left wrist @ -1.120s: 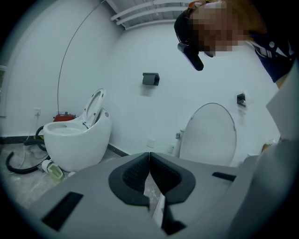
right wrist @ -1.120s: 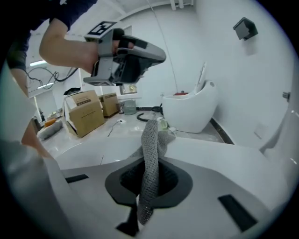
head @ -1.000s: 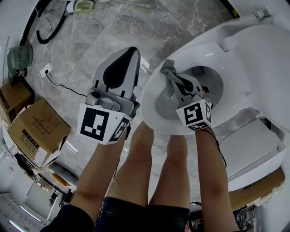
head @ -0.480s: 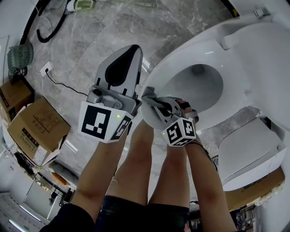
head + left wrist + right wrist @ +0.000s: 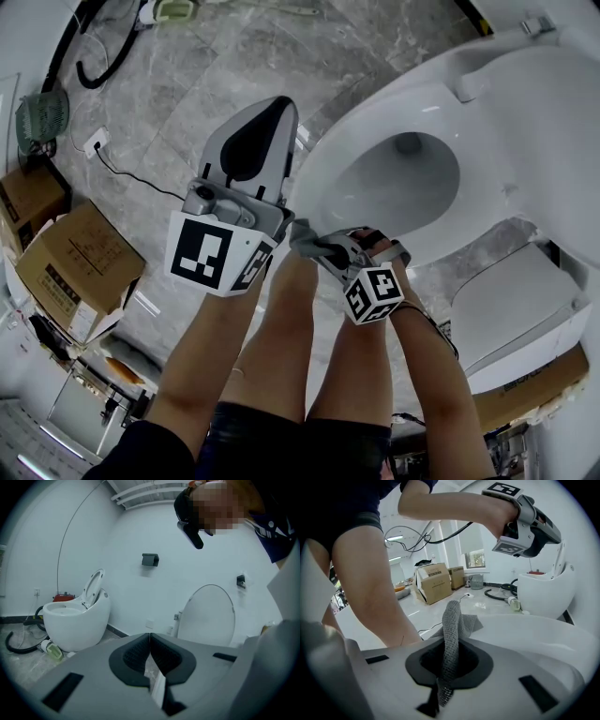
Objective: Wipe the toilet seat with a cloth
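The white toilet seat [image 5: 367, 114] rings the bowl at the upper right of the head view. My right gripper [image 5: 317, 242] is at the seat's near-left edge, just above the person's knees, shut on a grey mesh cloth [image 5: 300, 232]. In the right gripper view the cloth [image 5: 452, 620] rises from between the jaws and flops onto the seat rim [image 5: 525, 630]. My left gripper [image 5: 270, 111] is held over the floor to the left of the toilet, off the seat. Its jaws meet with nothing between them [image 5: 150, 637].
The person's bare legs [image 5: 319, 347] stand right by the bowl. Cardboard boxes [image 5: 70, 258], a black hose [image 5: 94, 66] and a power socket with cable [image 5: 94, 145] lie on the marble floor at left. A second toilet [image 5: 75, 620] stands by the wall, and another white lid [image 5: 525, 309] sits at lower right.
My right gripper has carried the cloth from over the bowl's left side down and left to the seat's near edge. The left gripper has hardly moved.
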Action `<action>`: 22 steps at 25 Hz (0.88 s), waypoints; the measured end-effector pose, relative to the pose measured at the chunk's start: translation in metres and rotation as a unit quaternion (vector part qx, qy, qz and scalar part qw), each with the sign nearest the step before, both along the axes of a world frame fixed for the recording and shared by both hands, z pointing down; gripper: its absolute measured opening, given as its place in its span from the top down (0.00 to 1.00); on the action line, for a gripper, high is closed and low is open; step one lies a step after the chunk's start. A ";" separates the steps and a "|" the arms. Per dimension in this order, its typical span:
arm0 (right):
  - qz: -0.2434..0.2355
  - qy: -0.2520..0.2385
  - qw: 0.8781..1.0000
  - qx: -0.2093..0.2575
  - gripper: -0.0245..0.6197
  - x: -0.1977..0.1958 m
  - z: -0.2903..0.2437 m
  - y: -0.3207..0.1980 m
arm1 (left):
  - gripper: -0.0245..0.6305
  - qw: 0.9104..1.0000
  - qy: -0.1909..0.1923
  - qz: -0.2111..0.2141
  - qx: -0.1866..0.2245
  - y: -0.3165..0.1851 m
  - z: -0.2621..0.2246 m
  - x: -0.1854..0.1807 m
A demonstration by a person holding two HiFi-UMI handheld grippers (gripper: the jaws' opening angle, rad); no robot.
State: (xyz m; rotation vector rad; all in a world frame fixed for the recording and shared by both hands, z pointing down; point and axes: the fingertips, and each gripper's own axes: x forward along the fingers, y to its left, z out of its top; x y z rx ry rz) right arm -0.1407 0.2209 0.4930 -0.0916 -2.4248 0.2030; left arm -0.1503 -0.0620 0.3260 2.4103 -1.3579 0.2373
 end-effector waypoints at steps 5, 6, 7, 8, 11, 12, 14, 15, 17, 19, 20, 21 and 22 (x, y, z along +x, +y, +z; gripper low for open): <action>0.042 0.002 0.999 0.030 0.91 -0.010 0.004 -0.039 | 0.93 1.000 -0.001 -0.001 0.002 0.001 -0.001 -0.002; 0.051 0.004 0.998 0.040 0.92 -0.011 0.005 -0.051 | 0.93 1.000 -0.001 -0.001 0.002 0.002 0.000 -0.003; 0.061 0.005 0.997 0.049 0.92 -0.012 0.005 -0.063 | 0.93 1.000 -0.002 -0.001 0.003 0.002 0.000 -0.004; 0.071 0.005 0.996 0.055 0.91 -0.012 0.004 -0.074 | 0.93 1.000 -0.002 -0.003 0.003 0.003 0.000 -0.005; 0.106 0.005 0.993 0.056 0.91 -0.012 0.001 -0.096 | 0.93 1.000 -0.002 -0.008 0.002 0.005 -0.001 -0.007; 0.115 0.005 0.992 0.050 0.92 -0.012 0.001 -0.098 | 0.93 1.000 -0.002 -0.010 0.002 0.006 -0.001 -0.007; 0.123 0.007 0.992 0.033 0.92 -0.012 0.001 -0.091 | 0.93 1.000 0.000 -0.012 0.000 0.008 -0.001 -0.008; 0.121 0.008 0.992 0.024 0.92 -0.014 0.001 -0.083 | 0.93 1.000 0.000 -0.013 -0.001 0.009 -0.001 -0.007; 0.113 0.008 0.994 0.008 0.92 -0.018 0.001 -0.062 | 0.93 1.000 0.002 -0.013 -0.002 0.011 -0.001 -0.007; 0.114 0.014 0.993 -0.007 0.92 -0.018 0.001 -0.043 | 0.93 1.000 0.003 -0.012 -0.001 0.012 -0.002 -0.007; 0.119 0.020 0.993 -0.015 0.92 -0.016 0.001 -0.035 | 0.93 1.000 0.003 -0.012 -0.001 0.012 -0.002 -0.007; 0.125 0.027 0.992 -0.023 0.92 -0.013 0.002 -0.028 | 0.93 1.000 0.004 -0.011 -0.001 0.011 -0.002 -0.006; 0.132 0.035 0.990 -0.031 0.92 -0.009 0.003 -0.022 | 0.93 1.000 0.004 -0.011 0.000 0.011 -0.003 -0.005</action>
